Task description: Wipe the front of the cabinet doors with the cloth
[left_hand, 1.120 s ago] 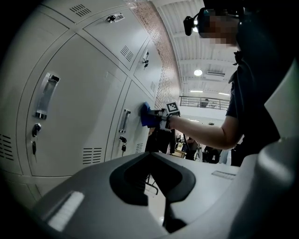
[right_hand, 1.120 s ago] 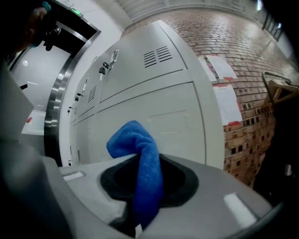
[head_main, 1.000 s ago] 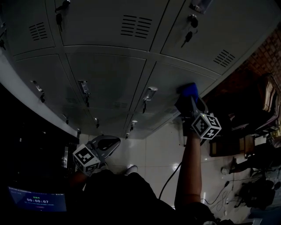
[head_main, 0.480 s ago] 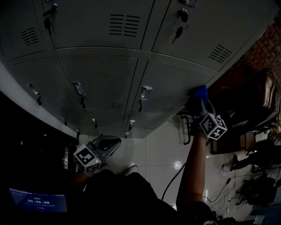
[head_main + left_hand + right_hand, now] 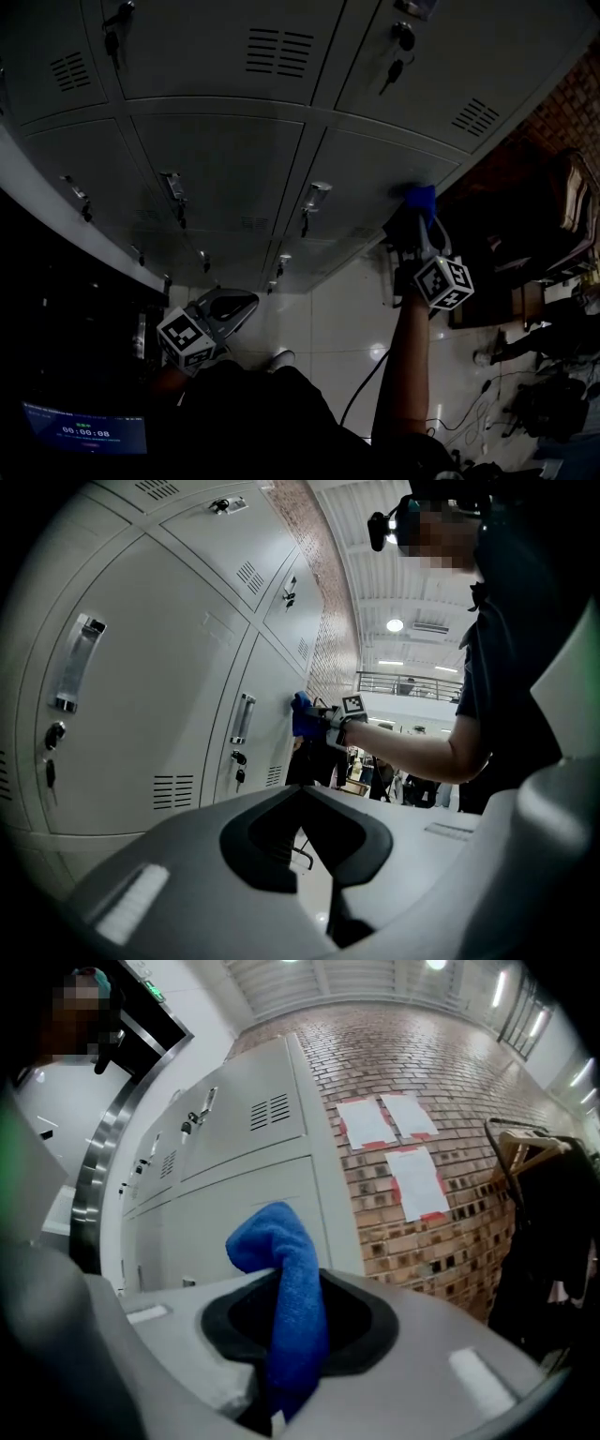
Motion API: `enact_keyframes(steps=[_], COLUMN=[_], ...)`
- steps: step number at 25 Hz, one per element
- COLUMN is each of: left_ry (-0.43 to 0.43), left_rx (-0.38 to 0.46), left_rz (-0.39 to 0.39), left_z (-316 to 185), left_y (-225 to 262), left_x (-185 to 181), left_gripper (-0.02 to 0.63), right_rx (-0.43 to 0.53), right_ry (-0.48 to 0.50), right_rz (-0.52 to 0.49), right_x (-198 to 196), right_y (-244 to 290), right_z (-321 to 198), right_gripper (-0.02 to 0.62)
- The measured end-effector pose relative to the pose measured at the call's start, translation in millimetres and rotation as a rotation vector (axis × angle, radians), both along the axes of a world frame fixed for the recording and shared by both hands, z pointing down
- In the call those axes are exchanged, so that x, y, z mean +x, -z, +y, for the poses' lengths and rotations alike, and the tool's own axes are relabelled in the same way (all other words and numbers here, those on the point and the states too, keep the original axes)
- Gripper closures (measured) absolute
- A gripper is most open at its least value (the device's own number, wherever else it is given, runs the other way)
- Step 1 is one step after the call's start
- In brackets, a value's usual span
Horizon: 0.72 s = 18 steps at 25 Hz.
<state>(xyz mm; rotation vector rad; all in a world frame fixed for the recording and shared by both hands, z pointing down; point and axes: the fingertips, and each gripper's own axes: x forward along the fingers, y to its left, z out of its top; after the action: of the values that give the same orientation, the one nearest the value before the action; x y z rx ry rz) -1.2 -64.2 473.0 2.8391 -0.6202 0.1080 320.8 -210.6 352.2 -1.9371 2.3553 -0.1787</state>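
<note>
A blue cloth [image 5: 421, 198] [image 5: 286, 1288] is pinched in my right gripper [image 5: 417, 217], which is shut on it. The cloth's tip presses against the right-hand edge of a grey cabinet door [image 5: 380, 173] in the head view. From the left gripper view the cloth [image 5: 301, 714] shows far off against the lockers. My left gripper [image 5: 230, 309] hangs low near the person's body, away from the doors, jaws shut with nothing between them [image 5: 319, 855].
Grey locker doors [image 5: 220, 159] with handles [image 5: 316, 199], keys and vents fill the upper head view. A brick wall [image 5: 422, 1082] with paper sheets adjoins the lockers on the right. A coat rack [image 5: 548, 1222], cables and furniture stand on the tiled floor [image 5: 328, 323].
My right gripper with the cloth slid out to the door's right edge, then came back slightly left and down. The left gripper stayed put.
</note>
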Motion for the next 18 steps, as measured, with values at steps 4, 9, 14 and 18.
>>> enact_keyframes(steps=[4, 9, 14, 18], left_ry=[-0.001, 0.004, 0.029, 0.052], left_rx=[0.0, 0.001, -0.005, -0.012], left_rz=[0.003, 0.006, 0.007, 0.006], left_z=[2.0, 3.4, 4.3, 5.0], left_y=[-0.3, -0.3, -2.3, -4.6], left_x=[-7.7, -18.1, -33.6, -45.3], left_gripper=[0.604, 0.604, 0.604, 0.604], right_rx=[0.0, -0.011, -0.04, -0.093], right_ry=[0.124, 0.27, 0.372, 0.384], right_rz=[0.038, 0.078, 0.077, 0.094], right_x=[-69.0, -151.5, -205.8, -220.0], right_y=[-5.9, -20.0, -32.9, -51.6], right_z=[3.7, 1.9, -4.5, -18.9], right_gripper=[0.512, 0.512, 0.512, 0.512])
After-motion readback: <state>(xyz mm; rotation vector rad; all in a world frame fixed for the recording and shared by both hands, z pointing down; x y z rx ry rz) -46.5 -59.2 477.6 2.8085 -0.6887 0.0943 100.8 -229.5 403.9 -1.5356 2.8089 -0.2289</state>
